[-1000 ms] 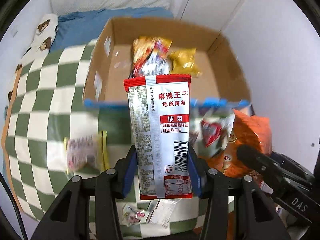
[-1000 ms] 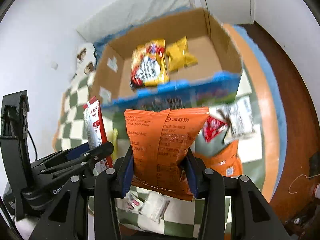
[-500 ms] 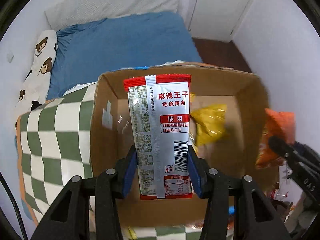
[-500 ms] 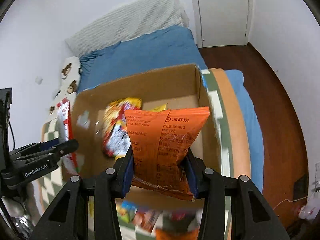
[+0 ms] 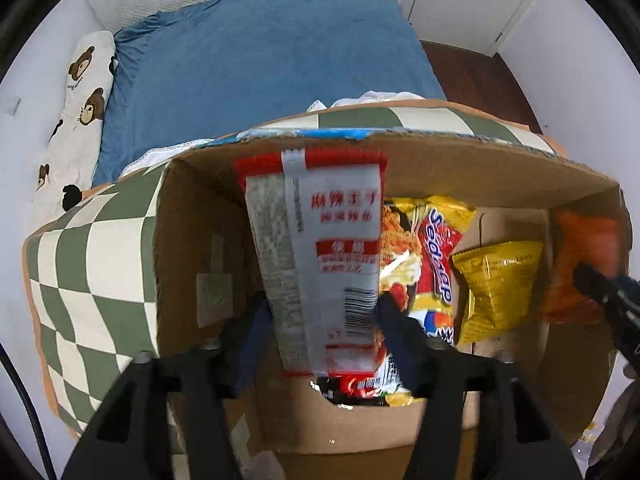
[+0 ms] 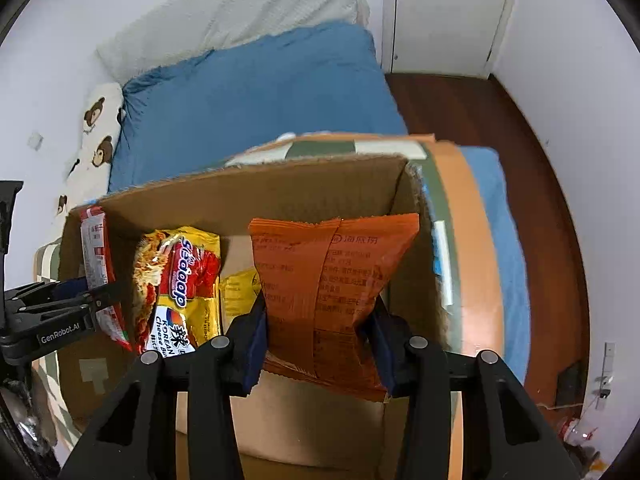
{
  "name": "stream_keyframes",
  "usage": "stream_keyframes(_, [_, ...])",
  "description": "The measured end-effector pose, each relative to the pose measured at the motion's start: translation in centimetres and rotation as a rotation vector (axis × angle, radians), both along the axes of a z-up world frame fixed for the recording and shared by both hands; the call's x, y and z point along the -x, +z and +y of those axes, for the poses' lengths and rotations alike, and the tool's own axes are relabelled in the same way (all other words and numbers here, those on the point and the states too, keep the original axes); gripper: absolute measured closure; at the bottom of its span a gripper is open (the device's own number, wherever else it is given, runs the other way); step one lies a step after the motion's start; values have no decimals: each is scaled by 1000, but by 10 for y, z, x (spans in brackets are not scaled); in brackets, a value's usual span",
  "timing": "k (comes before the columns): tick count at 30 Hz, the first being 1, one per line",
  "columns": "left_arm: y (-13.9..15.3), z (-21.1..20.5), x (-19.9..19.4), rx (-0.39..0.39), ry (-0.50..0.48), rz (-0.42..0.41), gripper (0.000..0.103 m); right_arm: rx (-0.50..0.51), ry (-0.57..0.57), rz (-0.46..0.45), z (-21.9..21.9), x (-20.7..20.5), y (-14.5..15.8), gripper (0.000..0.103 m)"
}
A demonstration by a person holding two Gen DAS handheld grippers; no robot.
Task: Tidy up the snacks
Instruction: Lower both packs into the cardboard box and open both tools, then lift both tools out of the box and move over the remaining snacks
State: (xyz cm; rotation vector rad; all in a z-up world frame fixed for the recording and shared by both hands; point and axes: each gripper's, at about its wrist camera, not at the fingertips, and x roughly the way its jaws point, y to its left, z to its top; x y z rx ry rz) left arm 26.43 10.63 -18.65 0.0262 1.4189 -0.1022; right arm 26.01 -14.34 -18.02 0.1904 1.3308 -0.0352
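My left gripper (image 5: 322, 320) is shut on a red-and-white snack packet (image 5: 320, 240) and holds it upright inside the left part of the open cardboard box (image 5: 460, 164). My right gripper (image 6: 318, 320) is shut on an orange snack bag (image 6: 332, 272) and holds it inside the right part of the same box (image 6: 280, 188). A red-and-yellow noodle pack (image 6: 176, 280) and a small yellow packet (image 5: 496, 284) lie on the box floor between the two held packets. The left gripper with its packet also shows at the left edge of the right wrist view (image 6: 92, 300).
The box sits on a green-and-cream checkered cloth (image 5: 92, 248). Behind it is a bed with a blue sheet (image 5: 260, 64) and a bear-print pillow (image 5: 76, 92). Dark wood floor (image 6: 480, 120) and a white door lie to the right.
Both grippers have moved forward and down into the box with their packets. The box interior now fills both views and the noodle pack lies close below.
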Motion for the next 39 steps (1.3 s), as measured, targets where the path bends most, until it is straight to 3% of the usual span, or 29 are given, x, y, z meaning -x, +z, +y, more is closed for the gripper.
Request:
stream_keyframes(1, [0,1,0,6,7,-4,15,-2,-5,12,-2,-2,-4,32])
stream_keyframes(3, [2,2,-1,16,13,-15,12,-15,-1,17,2,0,-7,23])
stream_keyframes(6, [3,-1,-2,27,9,-20,12,-4,13,19,8,1,-10,18])
stream_keyframes(13, [9,-7,11,19,7,-51,12,2,-2,3,13,4,-8,17])
stream_keyframes(22, [37,-13,51,0,17,-195,12,14,-8,-54,16,33,6,17])
stream_keyframes(39, [103,-6,142,38,33,-372,12,57,25,-243,46,123,80,17])
